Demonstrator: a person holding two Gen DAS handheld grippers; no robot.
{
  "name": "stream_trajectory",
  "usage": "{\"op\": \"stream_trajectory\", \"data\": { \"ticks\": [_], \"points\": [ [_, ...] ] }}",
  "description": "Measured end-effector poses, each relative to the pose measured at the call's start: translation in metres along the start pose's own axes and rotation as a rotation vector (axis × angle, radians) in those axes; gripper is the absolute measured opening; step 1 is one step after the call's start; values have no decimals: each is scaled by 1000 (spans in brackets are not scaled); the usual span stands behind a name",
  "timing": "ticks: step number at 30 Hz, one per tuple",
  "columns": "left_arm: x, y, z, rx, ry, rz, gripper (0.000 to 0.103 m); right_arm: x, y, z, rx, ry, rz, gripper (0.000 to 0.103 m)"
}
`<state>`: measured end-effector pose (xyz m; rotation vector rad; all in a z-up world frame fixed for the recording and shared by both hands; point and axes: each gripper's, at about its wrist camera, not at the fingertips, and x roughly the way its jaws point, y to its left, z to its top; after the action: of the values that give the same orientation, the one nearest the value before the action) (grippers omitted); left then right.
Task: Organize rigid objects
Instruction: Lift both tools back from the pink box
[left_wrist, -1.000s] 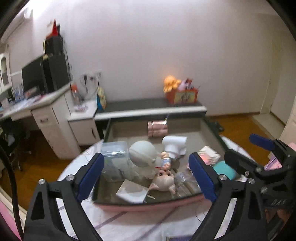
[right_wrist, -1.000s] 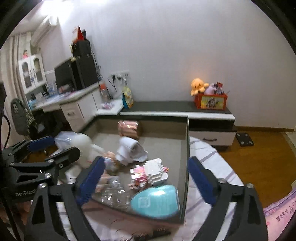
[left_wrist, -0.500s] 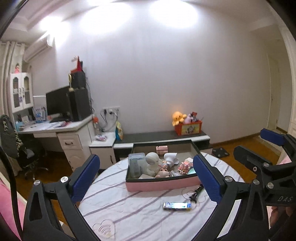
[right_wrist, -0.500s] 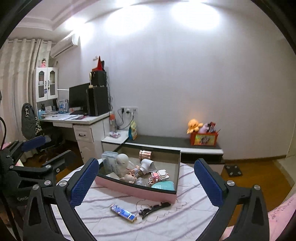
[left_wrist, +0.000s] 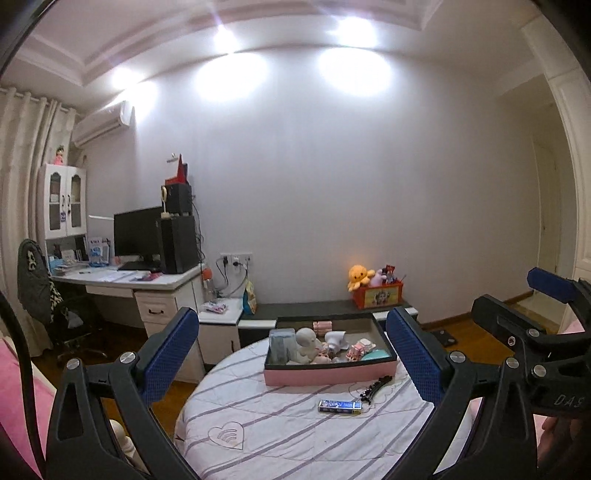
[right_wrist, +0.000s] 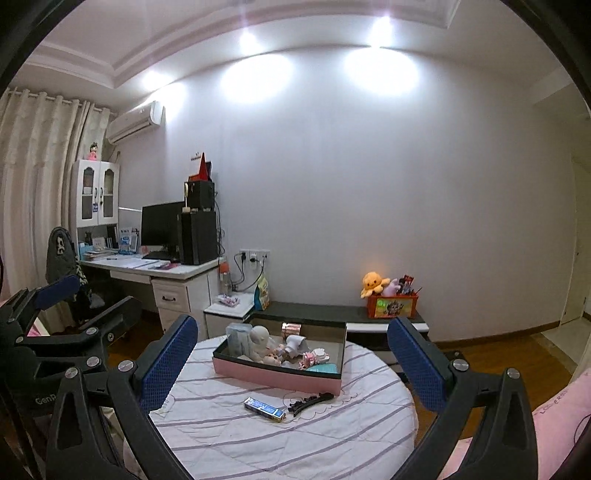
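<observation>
Starting big: round table (left_wrist: 295, 443) under a striped cloth, seen from well back and above. Looks like a stand-off pose for scanning the whole spread before picking a target.

Next down, pink box (left_wrist: 328, 373) on the far half of the table, already stuffed with toys (left_wrist: 334, 341). White doll (left_wrist: 306, 341) toward the left end, teal case (left_wrist: 375, 355) at the right end, small bits between too tiny to name. Probably the collecting spot, hence everything piled inside.

Left gripper (left_wrist: 291, 343): fingers spread wide, nothing between the blue pads, well clear of the table. Right gripper (right_wrist: 291, 343): same deal, wide apart and empty. Held side by side at about the same height, so guessing either could go in next.

Then the leftovers on the bare cloth, nearer than the box: blue pack (left_wrist: 340, 405) lying flat, and just beside it a black hair clip (left_wrist: 376, 386). Outside the box, so likely the stuff left to tidy.

View differences: from the left camera, box seen side-on, clip to the right of the pack, plus the right gripper poking in at the right edge. From the right camera, box turned corner-on with more of the inside floor on show, left gripper at the left edge, and the clip close to the pink wall. No telling from either view whether clip and wall touch.
</observation>
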<state>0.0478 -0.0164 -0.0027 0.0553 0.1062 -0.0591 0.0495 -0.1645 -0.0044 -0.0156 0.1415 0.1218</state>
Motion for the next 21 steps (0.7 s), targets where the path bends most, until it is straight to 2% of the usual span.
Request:
{"op": "stream_trajectory", "data": {
  "ticks": [6, 21],
  "points": [
    [-14, 0, 6, 6, -41, 21, 103, -18, 5, 8, -10, -41, 1, 103],
    [-10, -3, 3, 6, -25, 28, 103, -14, 6, 4, -8, -33, 6, 103]
  ]
}}
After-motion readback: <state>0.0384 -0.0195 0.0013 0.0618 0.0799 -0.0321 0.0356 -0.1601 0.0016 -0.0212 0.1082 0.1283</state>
